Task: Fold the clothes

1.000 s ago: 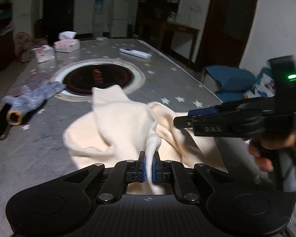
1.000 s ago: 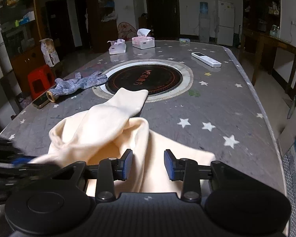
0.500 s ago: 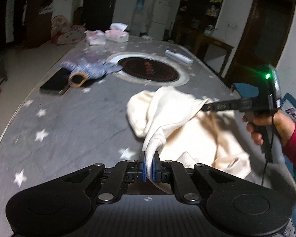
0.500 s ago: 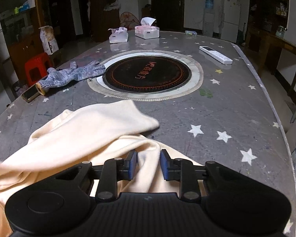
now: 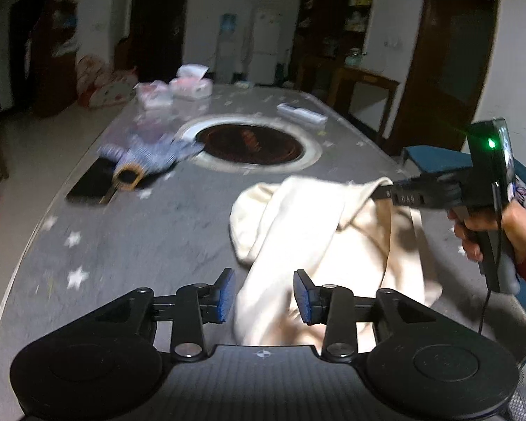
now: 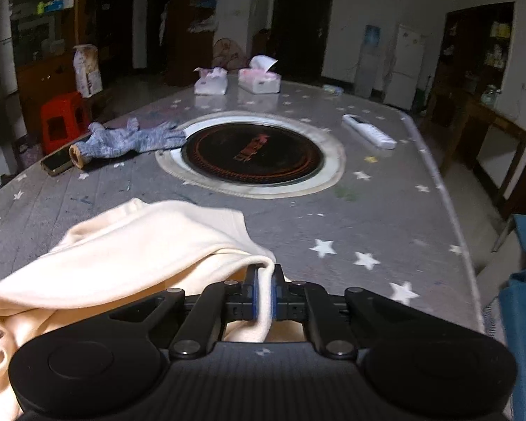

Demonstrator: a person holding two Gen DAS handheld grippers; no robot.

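The bench [image 6: 385, 210] is grey with white stars. The garment [image 6: 150, 245] is cream, the glove [image 6: 129, 140] speckled blue-grey, the stool [image 6: 61, 119] red, both tissue packs [image 6: 259, 80] pink.

A grey star-printed tabletop [image 6: 385, 210] carries a round dark inset plate [image 6: 252, 152] at its centre. By the left edge lie a knit glove [image 6: 129, 140] and what looks like a phone [image 6: 56, 162]. Two tissue boxes [image 6: 259, 79] sit at the far edge, a remote [image 6: 368, 131] toward the right edge, and the cream garment [image 6: 140, 245] at the near edge.
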